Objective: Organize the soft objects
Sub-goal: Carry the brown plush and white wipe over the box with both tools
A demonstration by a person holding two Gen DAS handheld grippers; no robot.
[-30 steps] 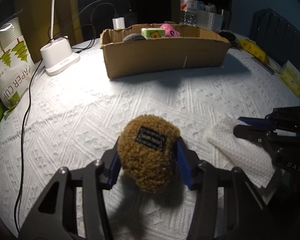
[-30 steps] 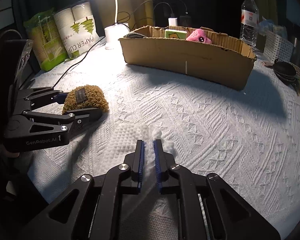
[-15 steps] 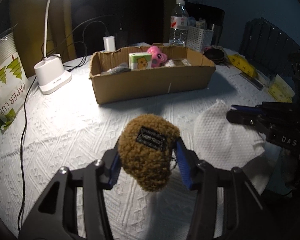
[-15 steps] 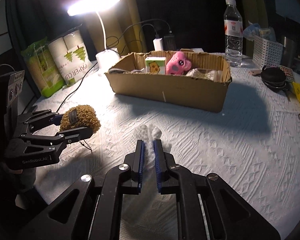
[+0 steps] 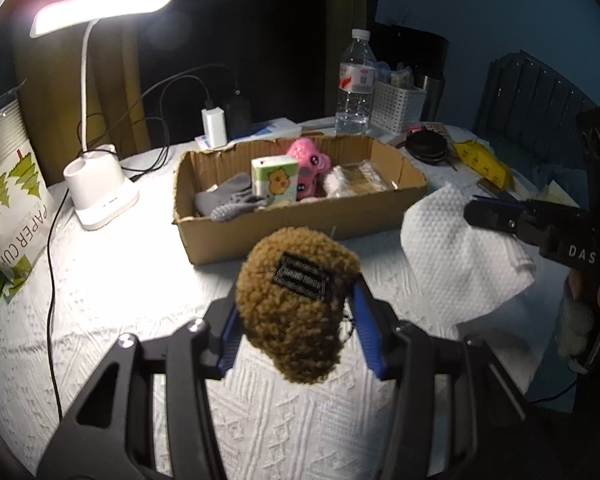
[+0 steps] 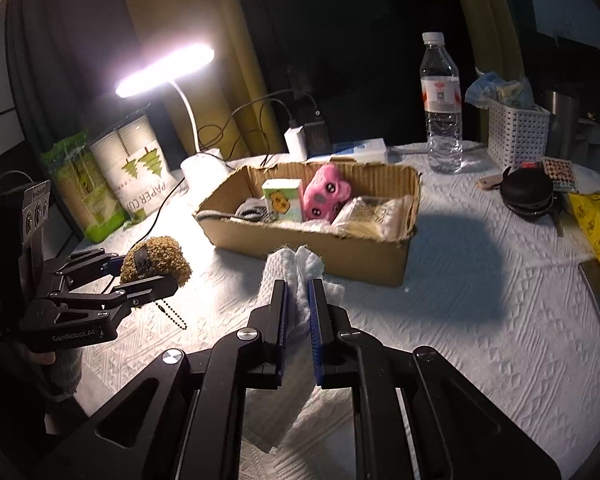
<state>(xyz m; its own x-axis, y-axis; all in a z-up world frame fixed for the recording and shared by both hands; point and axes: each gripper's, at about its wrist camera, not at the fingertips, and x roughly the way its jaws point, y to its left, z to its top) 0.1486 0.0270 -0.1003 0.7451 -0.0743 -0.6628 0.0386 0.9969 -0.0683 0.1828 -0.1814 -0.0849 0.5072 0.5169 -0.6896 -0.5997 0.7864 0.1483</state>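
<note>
left gripper [image 5: 296, 316] clamped on brown fuzzy plush [image 5: 296, 300], lifted above tablecloth [image 5: 120, 288]. right gripper [image 6: 297, 300] pinched narrow on white cloth [image 6: 296, 268], raised beside it. beyond both, cardboard box [image 6: 320, 248] holding pink plush [image 6: 326, 192] and tissue pack [image 6: 283, 200].

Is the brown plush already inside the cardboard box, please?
No, the brown plush is clamped in the left gripper, short of the box.
</note>
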